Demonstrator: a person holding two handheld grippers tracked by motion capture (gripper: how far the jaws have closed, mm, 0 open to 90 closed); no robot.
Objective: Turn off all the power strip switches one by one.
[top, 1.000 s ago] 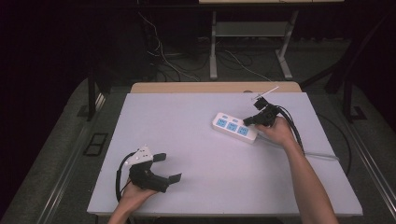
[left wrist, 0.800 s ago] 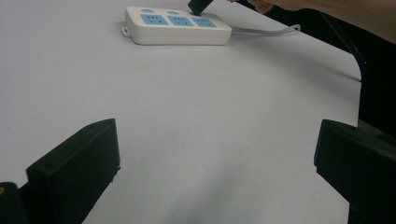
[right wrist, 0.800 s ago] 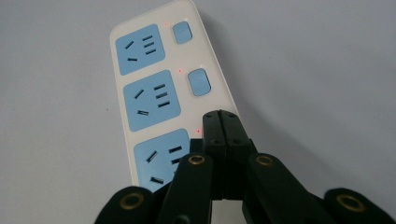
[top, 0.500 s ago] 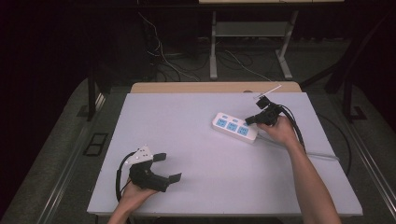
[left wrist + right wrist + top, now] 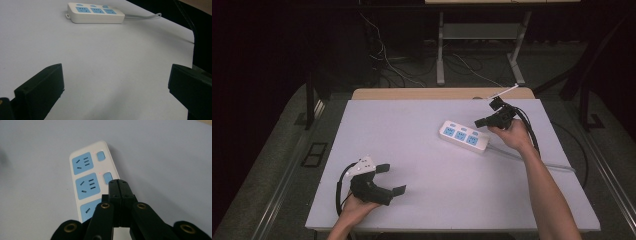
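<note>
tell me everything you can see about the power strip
The power strip is a white, plastic-looking bar with three blue sockets in a row, each beside a small blue button. It lies flat on the white table, right of middle, with its grey cable trailing right. The right gripper, shut, hangs over its button edge; contact is unclear.

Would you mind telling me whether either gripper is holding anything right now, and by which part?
Nothing is held. The right gripper is shut and empty above the power strip; the left gripper is open over bare table.
</note>
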